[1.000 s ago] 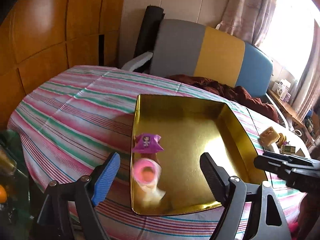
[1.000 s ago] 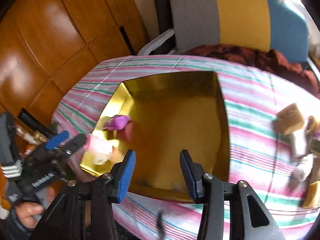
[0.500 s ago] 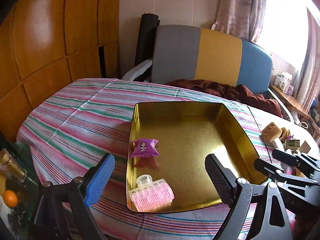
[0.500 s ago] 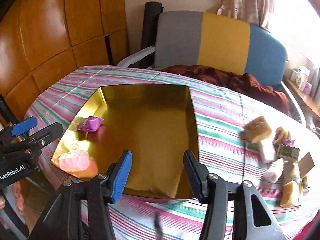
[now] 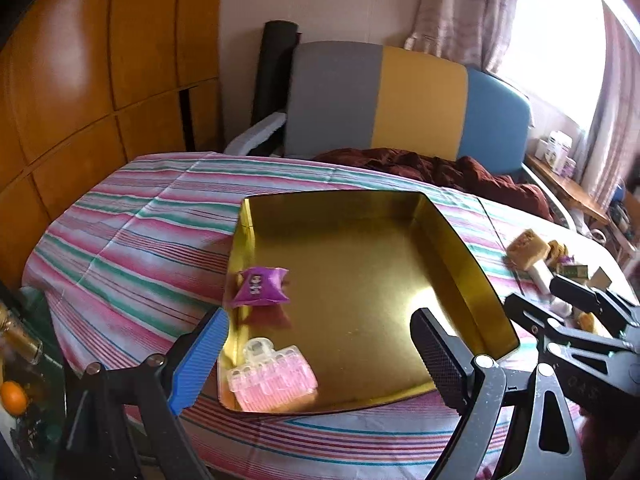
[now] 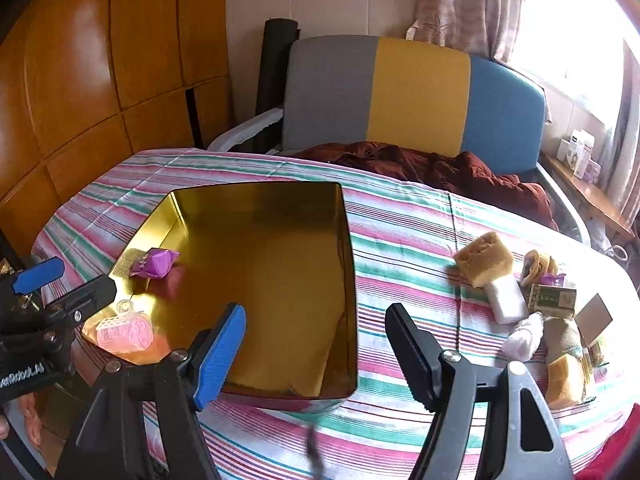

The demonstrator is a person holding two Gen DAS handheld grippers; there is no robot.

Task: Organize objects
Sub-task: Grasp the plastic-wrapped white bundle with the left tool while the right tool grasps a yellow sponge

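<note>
A gold tray (image 5: 460,248) (image 6: 348,264) lies on the striped tablecloth. In it lie a pink hair clip (image 5: 272,384) (image 6: 124,332) at the near left corner and a purple packet (image 5: 260,286) (image 6: 156,262) by the left wall. My left gripper (image 5: 320,356) is open and empty, above the tray's near edge. My right gripper (image 6: 316,344) is open and empty, over the tray's near right corner. To the right of the tray lies a heap of loose items: a tan sponge block (image 6: 484,258) (image 5: 526,246), a white block (image 6: 506,298), a small printed box (image 6: 552,300).
The striped table (image 5: 132,240) is round, with its near edge close to me. A grey, yellow and blue sofa (image 6: 416,100) with a dark red cloth (image 6: 440,168) stands behind it. Wooden panels (image 5: 80,80) are on the left. A bottle and an orange (image 5: 14,398) lie low at the left.
The pink hair clip has dropped from my left gripper's reach into the tray's near left corner. Both grippers have pulled back and up; the right one has turned toward the heap.
</note>
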